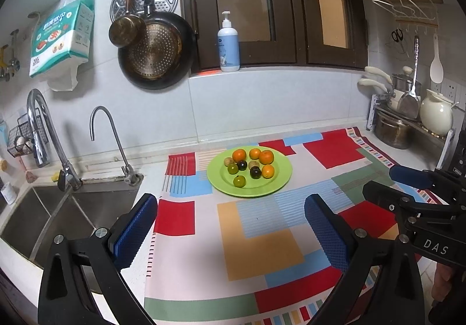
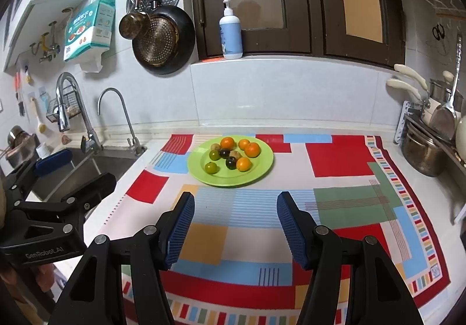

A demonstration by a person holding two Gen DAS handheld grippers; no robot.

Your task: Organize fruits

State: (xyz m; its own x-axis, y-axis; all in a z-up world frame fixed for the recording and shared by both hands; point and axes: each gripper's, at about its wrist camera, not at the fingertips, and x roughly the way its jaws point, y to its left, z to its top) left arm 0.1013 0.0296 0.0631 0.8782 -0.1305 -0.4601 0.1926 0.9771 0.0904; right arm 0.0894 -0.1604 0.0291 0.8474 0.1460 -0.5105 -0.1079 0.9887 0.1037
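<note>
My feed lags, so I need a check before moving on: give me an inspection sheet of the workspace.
Surface: patterned cloth on the counter.
Job's things: green plate holding four oranges, three green, two dark and two brownish fruits.
Clutter: nothing seen on the cloth.
Grippers: left gripper open, empty; right gripper open, empty.
Cables: nothing seen.
Surroundings: sink left, soap bottle on the sill, pots right.

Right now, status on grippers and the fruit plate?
Left gripper open, empty; right gripper open, empty. Fruits all on green plate, untouched. Cloth between fingers and plate bare.
</note>
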